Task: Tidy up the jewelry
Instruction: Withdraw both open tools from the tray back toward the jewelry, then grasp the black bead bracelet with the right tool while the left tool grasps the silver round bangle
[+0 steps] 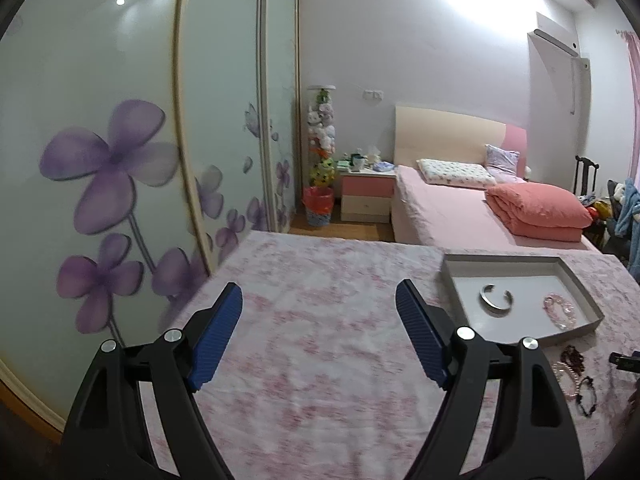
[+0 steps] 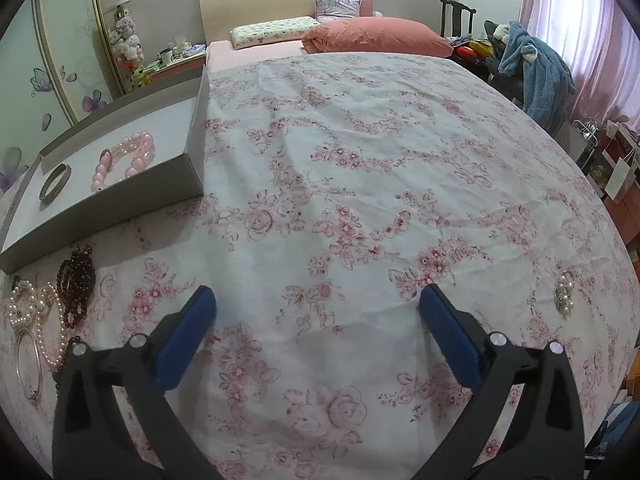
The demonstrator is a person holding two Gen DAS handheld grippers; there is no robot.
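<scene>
A shallow grey box lies on the floral cloth, holding a silver cuff and a pink bead bracelet. Outside the box lie a dark red bead bracelet, pearl strands, a thin silver bangle and a dark bracelet. A pearl brooch rests far right. My left gripper hangs open over bare cloth, left of the box. My right gripper is open wide, nothing between its blue pads.
The cloth-covered table stretches ahead of the right gripper. Behind it stand a pink bed, a nightstand and flower-print wardrobe doors. A chair with blue clothes stands at the right.
</scene>
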